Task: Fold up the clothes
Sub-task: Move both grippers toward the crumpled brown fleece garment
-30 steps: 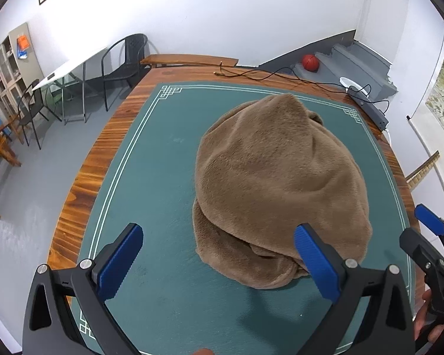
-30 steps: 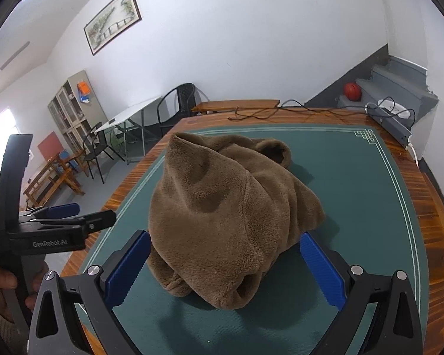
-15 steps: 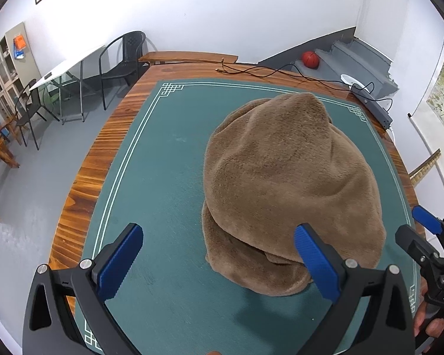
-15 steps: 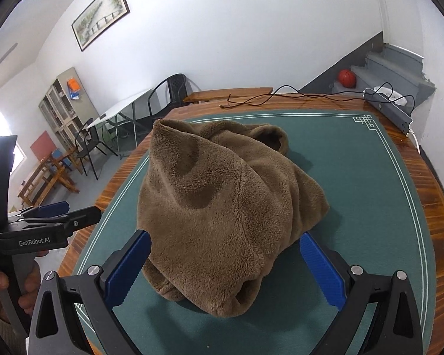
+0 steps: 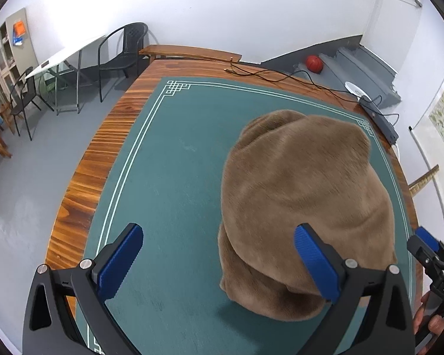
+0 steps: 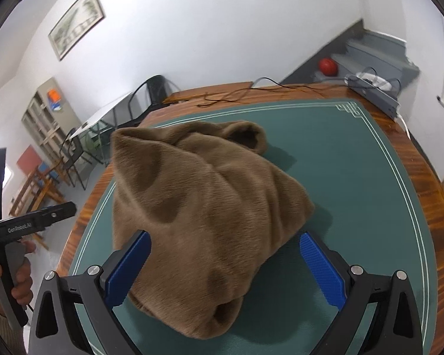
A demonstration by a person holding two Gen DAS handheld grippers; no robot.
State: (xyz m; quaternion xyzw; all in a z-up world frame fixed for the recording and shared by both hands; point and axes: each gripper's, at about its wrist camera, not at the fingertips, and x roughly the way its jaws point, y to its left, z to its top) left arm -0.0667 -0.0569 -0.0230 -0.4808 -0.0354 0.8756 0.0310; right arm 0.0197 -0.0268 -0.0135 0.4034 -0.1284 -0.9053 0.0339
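Observation:
A brown fleece garment (image 5: 305, 201) lies bunched in a rounded heap on the green mat (image 5: 168, 177). In the right wrist view the same garment (image 6: 204, 207) fills the middle, with a rolled opening at its far end. My left gripper (image 5: 219, 260) is open over the mat, its right pad (image 5: 313, 261) in front of the heap's near edge. My right gripper (image 6: 225, 269) is open and straddles the near end of the heap, with nothing pinched. The other gripper shows at each view's edge, held by a hand.
The mat covers a wooden table (image 5: 83, 174) whose left edge drops to a grey floor. Black cables (image 5: 281, 75) and a power strip (image 5: 379, 121) lie along the far edge. Chairs (image 5: 124, 50), a bench and stairs with a red ball (image 5: 314, 63) stand beyond.
Both grippers have moved closer to the heap and to the left, so the garment sits further right in the left view and nearer in the right view. Both stayed open.

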